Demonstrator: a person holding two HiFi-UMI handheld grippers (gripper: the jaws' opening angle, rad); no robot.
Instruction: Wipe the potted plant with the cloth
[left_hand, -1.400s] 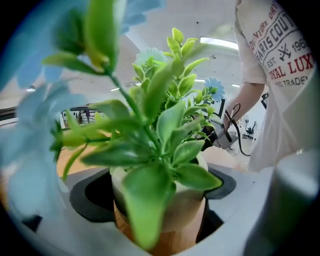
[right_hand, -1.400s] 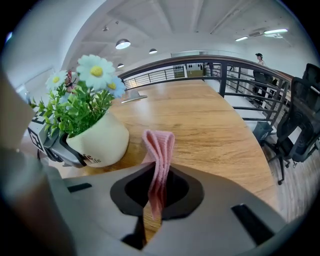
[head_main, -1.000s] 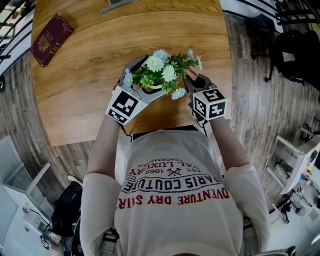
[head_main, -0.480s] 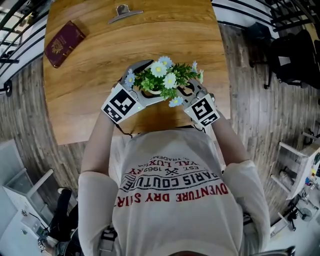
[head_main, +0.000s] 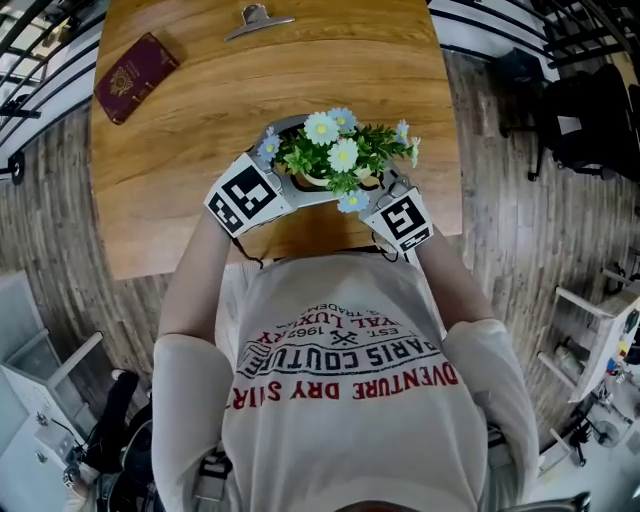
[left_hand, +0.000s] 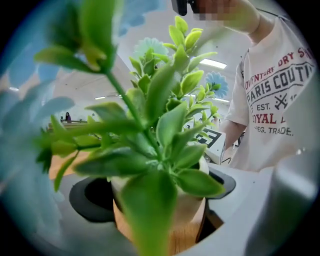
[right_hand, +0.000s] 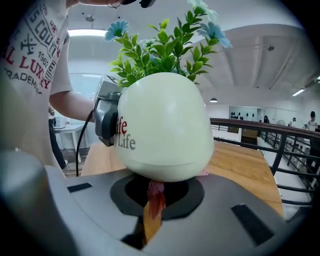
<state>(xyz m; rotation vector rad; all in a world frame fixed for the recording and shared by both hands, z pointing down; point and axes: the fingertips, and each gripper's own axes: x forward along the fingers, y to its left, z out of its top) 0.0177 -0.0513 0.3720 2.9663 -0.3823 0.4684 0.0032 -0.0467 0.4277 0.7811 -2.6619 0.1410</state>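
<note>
A cream pot (right_hand: 162, 127) of green leaves with white and blue flowers (head_main: 340, 150) is held over the wooden table (head_main: 190, 150) near its front edge. My left gripper (head_main: 285, 165) is shut on the pot (left_hand: 187, 210), with a black pad on each side of it. From the near right, my right gripper (head_main: 388, 190) is shut on a small reddish-pink cloth (right_hand: 156, 197). The cloth touches the pot's rounded underside. In the head view the foliage hides the pot and the cloth.
A dark red booklet (head_main: 137, 77) lies at the table's far left and a metal clip (head_main: 258, 19) at its far edge. A dark bag (head_main: 590, 110) stands on the floor to the right. A black railing (right_hand: 280, 145) runs beyond the table.
My right gripper has slid from the plant's right side toward its near side, and the pink cloth seen beside the flowers is now hidden. The left gripper still holds the pot.
</note>
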